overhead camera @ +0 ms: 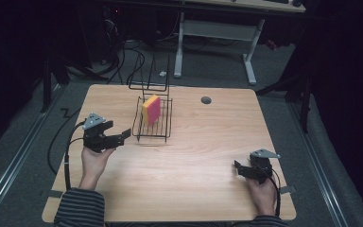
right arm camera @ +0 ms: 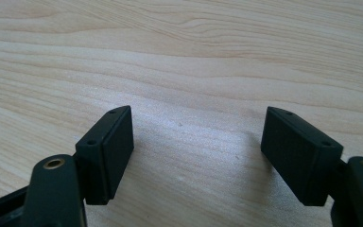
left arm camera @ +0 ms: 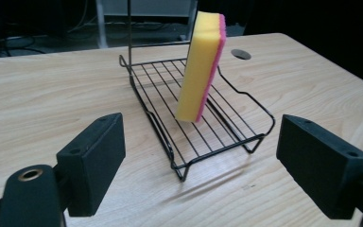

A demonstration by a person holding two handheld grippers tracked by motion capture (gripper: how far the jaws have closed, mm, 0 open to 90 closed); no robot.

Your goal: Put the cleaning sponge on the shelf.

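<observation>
- High view, far left: your left gripper (overhead camera: pixel 123 137) is hovering just beside the near end of the wire rack (overhead camera: pixel 144 134), jaws spread wide and gripping nothing.
- Left gripper view: you're looking straight down the rack (left arm camera: pixel 189 163) w/ both black jaws standing well apart, one each side of its near end, neither touching the wire as far as I can tell.
- Centre: the sponge (overhead camera: pixel 151 109) is standing on edge in the rack, yellow face twd your left, pink face twd your right. In the left gripper view the sponge (left arm camera: pixel 199 66) is tilting slightly, bottom edge resting on the rack's wires.
- My read: the sponge is already sitting in the rack, so either the placing is done and you're backing off, or you're lining up to take the sponge or rack. Can't tell which from this.
- Right: your right gripper (overhead camera: pixel 238 169) is sitting low near the table's (overhead camera: pixel 208 156) near right corner, well apart from the rack.
- Right gripper view: its jaws are also spread, w/ bare wood table (right arm camera: pixel 194 71) btwn them, holding nothing.
</observation>
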